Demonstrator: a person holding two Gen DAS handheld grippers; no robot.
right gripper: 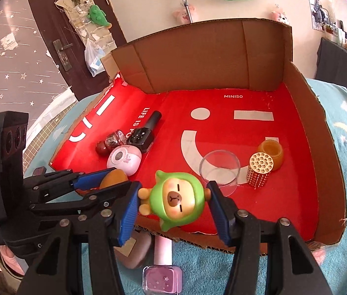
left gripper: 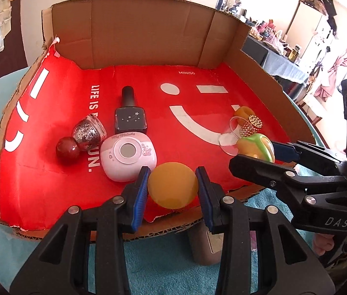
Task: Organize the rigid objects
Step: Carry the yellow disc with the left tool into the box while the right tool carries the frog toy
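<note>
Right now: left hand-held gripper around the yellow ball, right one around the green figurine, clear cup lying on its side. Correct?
Not quite. The clear cup stands upright, mouth up, in the right wrist view. The rest holds: left hand-held gripper around the yellow ball, right hand-held gripper around the green figurine.

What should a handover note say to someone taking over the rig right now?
Left gripper: around the yellow ball at the cardboard tray's near edge, contact unclear.
Right gripper: around the green-hooded figurine, gaps visible, not clamped.
In tray: pink compact, dark polish bottle, clear cup, gold studded cylinder.
Left outside: pink polish bottle, on the towel.
</note>
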